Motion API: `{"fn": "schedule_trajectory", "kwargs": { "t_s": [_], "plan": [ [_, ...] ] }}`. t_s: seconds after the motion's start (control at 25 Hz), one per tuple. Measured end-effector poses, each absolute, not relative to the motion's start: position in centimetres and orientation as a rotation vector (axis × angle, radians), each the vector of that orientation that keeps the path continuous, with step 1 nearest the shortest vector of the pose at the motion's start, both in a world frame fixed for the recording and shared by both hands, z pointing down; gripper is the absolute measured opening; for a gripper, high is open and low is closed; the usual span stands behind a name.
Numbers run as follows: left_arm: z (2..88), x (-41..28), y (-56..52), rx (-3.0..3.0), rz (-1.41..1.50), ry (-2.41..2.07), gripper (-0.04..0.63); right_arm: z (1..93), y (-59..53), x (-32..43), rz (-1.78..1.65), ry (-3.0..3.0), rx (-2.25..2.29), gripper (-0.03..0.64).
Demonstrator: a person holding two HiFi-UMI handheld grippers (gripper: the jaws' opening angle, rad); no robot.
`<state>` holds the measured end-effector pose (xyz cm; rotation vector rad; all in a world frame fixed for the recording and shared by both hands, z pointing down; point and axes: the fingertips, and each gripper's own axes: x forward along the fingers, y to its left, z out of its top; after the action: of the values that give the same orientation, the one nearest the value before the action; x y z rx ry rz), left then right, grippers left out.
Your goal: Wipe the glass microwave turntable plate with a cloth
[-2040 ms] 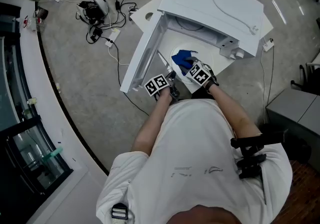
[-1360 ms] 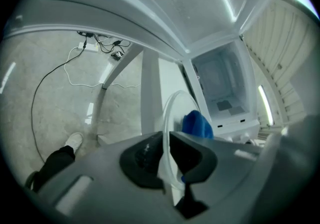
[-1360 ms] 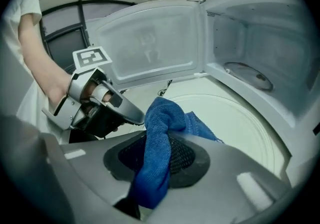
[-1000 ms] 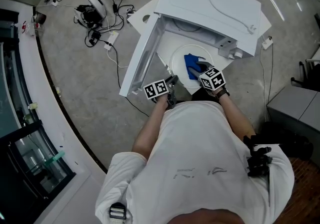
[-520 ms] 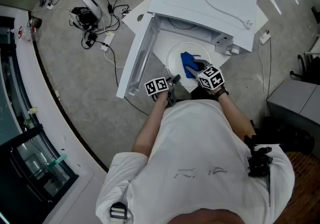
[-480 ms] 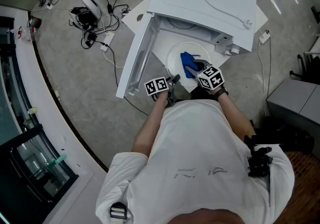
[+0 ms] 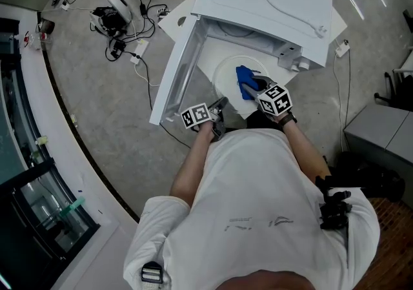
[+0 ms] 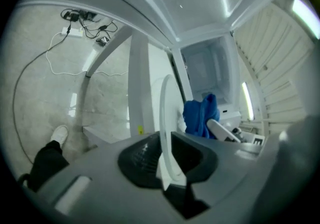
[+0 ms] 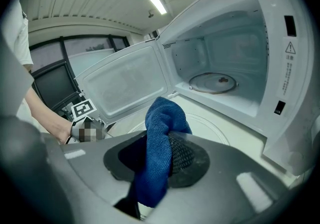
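The glass turntable plate [image 7: 226, 79] is held in front of the open white microwave [image 7: 264, 4]. In the left gripper view it stands edge-on [image 8: 165, 103] between my jaws. My left gripper [image 8: 167, 160] has just been closing and is shut on the plate's near rim, also seen in the head view [image 7: 218, 106]. My right gripper [image 9: 157, 158] is shut on a blue cloth [image 9: 162, 143], which lies against the plate's face [image 9: 215, 128]. The head view shows the cloth [image 7: 245, 80] on the plate's right half, in front of the right gripper [image 7: 257, 86].
The microwave door [image 7: 177, 75] hangs open to the left, close to my left gripper. Inside the cavity [image 9: 225, 58] lies the round turntable seat [image 9: 212, 82]. Cables and a power strip [image 7: 122, 14] lie on the grey floor at the far left.
The left gripper has rolled a little and its marker cube sits slightly farther left. The cloth and right gripper have shifted right across the plate since two seconds ago.
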<state>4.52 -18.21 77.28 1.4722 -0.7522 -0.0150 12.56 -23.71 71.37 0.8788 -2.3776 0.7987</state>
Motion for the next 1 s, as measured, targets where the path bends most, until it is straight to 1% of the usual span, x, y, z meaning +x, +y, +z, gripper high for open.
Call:
{"fn": "schedule_trajectory", "kwargs": {
  "t_s": [0.16,0.24,0.64,1.0],
  "plan": [
    [74.4,4.1,-19.5,1.486,-0.226,-0.701,0.028,70.0,-24.4,12.9,0.786,-2.432,0.898,0.101],
    [73.3,4.1,-20.2,1.484,-0.284,-0.696,0.031,68.7,-25.0,13.4,0.767,-2.469,0.919,0.101],
    [70.9,3.4,-19.7,1.485,-0.366,-0.687,0.046,62.4,-25.3,15.7,0.653,-2.661,0.936,0.101],
    [68.6,3.2,-19.4,1.565,-0.382,-0.668,0.051,60.1,-24.8,16.1,0.617,-2.733,0.916,0.101]
  ]
}}
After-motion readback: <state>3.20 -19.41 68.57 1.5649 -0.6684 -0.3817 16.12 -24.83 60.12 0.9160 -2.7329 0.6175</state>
